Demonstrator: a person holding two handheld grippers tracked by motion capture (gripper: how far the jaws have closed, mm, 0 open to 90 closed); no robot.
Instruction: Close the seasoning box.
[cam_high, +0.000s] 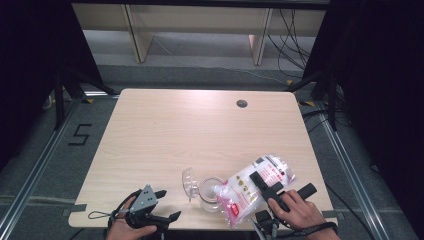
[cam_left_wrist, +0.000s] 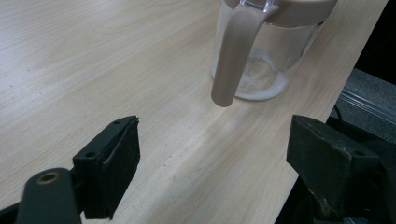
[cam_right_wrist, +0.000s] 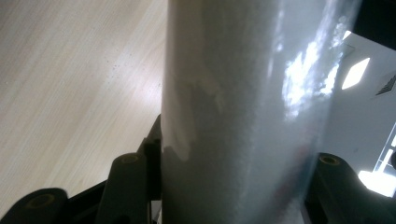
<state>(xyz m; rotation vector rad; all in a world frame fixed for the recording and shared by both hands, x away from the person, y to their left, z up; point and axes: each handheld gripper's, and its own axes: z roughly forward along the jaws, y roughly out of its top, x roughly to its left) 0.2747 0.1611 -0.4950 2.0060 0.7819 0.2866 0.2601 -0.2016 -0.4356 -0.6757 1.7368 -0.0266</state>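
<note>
black tape on the floor left of the wooden table (cam_high: 150, 130) is reading as a "5" (cam_high: 80, 134), the clearest writing i am getting. my left gripper (cam_high: 167, 205) is sitting at the near left edge with its jaws standing wide apart and nothing between them; in the left gripper view they are framing bare wood just short of the clear jar (cam_left_wrist: 261, 51) and its beige handle (cam_left_wrist: 233, 56). the jar (cam_high: 210, 194) is standing upright near the front edge, its hinged lid (cam_high: 189, 182) flipped open to the left. i am holding a clear bag (cam_high: 252, 187) of white granules in my right gripper (cam_high: 267, 190), jaws clamped across its middle. the bag's long axis is running diagonally, lower end pointing down-left into the jar mouth, upper end up-right. its red and pink label (cam_high: 235, 206) is too small to read.
</note>
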